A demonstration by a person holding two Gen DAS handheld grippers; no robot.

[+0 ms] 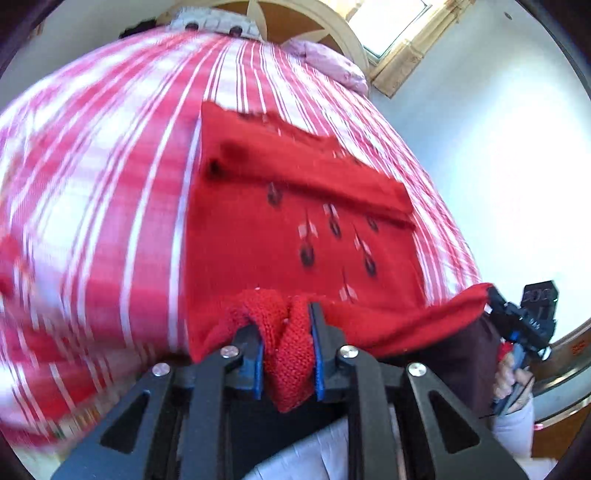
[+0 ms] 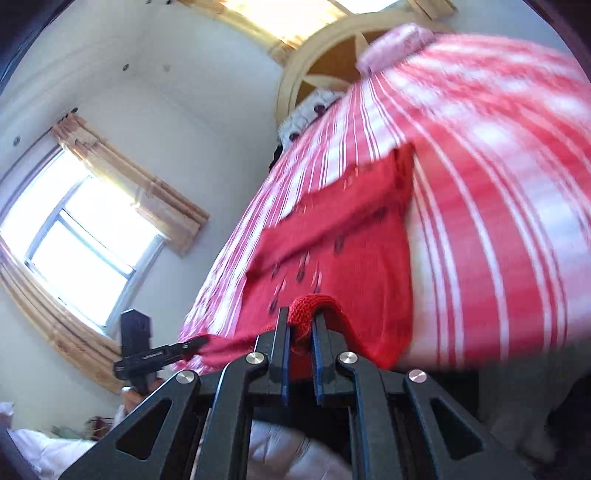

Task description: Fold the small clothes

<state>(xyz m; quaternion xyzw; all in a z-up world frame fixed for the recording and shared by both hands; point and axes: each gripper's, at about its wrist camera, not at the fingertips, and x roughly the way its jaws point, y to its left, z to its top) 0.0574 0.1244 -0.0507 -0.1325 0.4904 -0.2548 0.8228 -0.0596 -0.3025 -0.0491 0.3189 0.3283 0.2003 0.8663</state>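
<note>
A small red knitted sweater [image 1: 295, 221] with dark and white marks lies on a red and white striped bedspread [image 1: 110, 184]. My left gripper [image 1: 287, 325] is shut on a bunch of its near hem. My right gripper [image 2: 300, 325] is shut on the hem's other corner; the sweater [image 2: 332, 251] stretches away from it. The near edge hangs lifted between both grippers. The right gripper shows in the left wrist view [image 1: 524, 317], and the left gripper shows in the right wrist view [image 2: 155, 354].
A round wooden headboard [image 1: 332, 26] and a pink pillow [image 1: 332, 62] stand at the bed's far end. Windows with wooden frames [image 2: 81, 243] are in the pale wall beside the bed. White bedding [image 2: 44, 450] lies low on the left.
</note>
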